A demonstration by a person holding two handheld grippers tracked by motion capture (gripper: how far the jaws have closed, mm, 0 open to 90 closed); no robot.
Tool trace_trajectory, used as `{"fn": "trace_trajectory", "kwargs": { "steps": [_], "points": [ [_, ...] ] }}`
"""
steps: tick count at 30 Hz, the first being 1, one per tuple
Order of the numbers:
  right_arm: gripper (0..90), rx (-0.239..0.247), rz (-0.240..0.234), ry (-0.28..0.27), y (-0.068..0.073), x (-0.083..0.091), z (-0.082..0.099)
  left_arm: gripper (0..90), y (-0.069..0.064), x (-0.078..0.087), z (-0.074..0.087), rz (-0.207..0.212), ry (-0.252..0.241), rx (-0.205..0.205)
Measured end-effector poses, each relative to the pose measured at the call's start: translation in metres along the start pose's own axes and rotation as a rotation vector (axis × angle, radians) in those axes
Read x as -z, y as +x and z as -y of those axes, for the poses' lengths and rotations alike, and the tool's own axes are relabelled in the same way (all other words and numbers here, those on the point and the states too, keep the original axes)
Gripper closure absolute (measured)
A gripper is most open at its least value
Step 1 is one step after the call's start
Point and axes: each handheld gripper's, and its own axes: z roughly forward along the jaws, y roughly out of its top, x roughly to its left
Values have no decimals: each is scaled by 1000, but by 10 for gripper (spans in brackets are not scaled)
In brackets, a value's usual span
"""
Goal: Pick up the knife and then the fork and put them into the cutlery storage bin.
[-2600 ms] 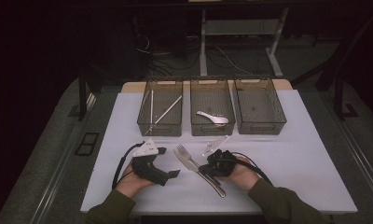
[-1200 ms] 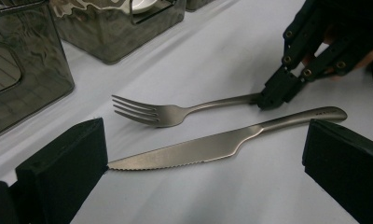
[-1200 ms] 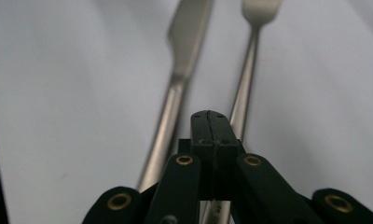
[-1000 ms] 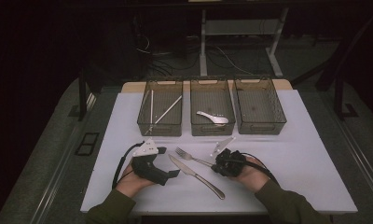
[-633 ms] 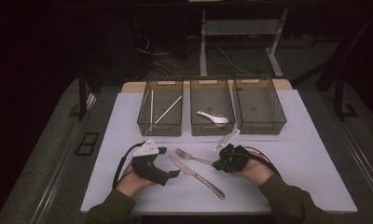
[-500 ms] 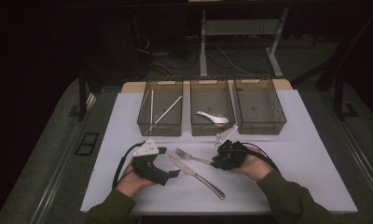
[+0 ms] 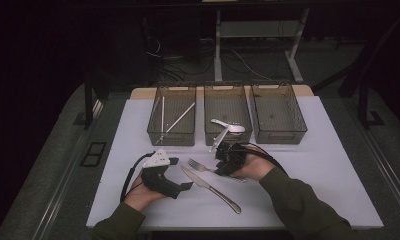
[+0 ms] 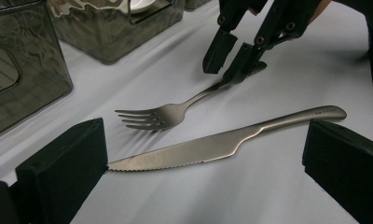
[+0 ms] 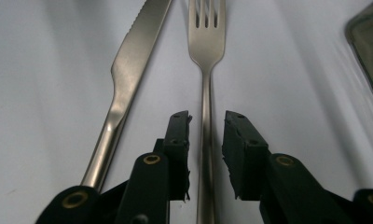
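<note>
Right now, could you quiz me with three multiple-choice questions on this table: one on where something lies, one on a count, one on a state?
1. Where does the white spoon lie?
A. left bin
B. middle bin
C. on the table

2. How many bins stand in the row?
A. two
B. three
C. four

3. How do the right tongs stand at the fork?
A. a jaw on either side of its handle, gaps visible
C. clamped on the knife
B. lifting the fork high

Key: 1 B, the spoon lies in the middle bin. 2 B, three stand side by side. 3 A, the right gripper view shows gaps beside the handle.
</note>
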Motion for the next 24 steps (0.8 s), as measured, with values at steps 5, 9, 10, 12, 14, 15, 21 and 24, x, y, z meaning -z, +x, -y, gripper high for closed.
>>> {"fn": "trace_trajectory", "kwargs": {
  "steps": [5, 9, 10, 12, 14, 15, 21, 24],
  "points": [
    [755, 11, -2, 20, -2, -5, -8, 0, 0, 0, 0, 1, -1, 0],
    [769, 34, -3, 47, 0, -10, -13, 0, 0, 0, 0, 1, 1, -3],
    [772, 37, 0, 56, 1, -11, -14, 0, 0, 1, 0, 1, 1, -5],
    [778, 44, 1, 64, 1, -12, -17, 0, 0, 1, 0, 1, 2, -6],
    [778, 49, 5, 73, 2, -14, -19, 0, 0, 1, 0, 1, 2, -7],
    [778, 53, 8, 81, 2, -15, -19, 0, 0, 1, 0, 1, 1, -5],
    [796, 67, 19, 109, 3, -19, -21, 0, 0, 1, 0, 1, -2, 4],
    [819, 65, 24, 111, 3, -19, -21, 0, -1, 0, 0, 2, -1, 4]
  ]
}}
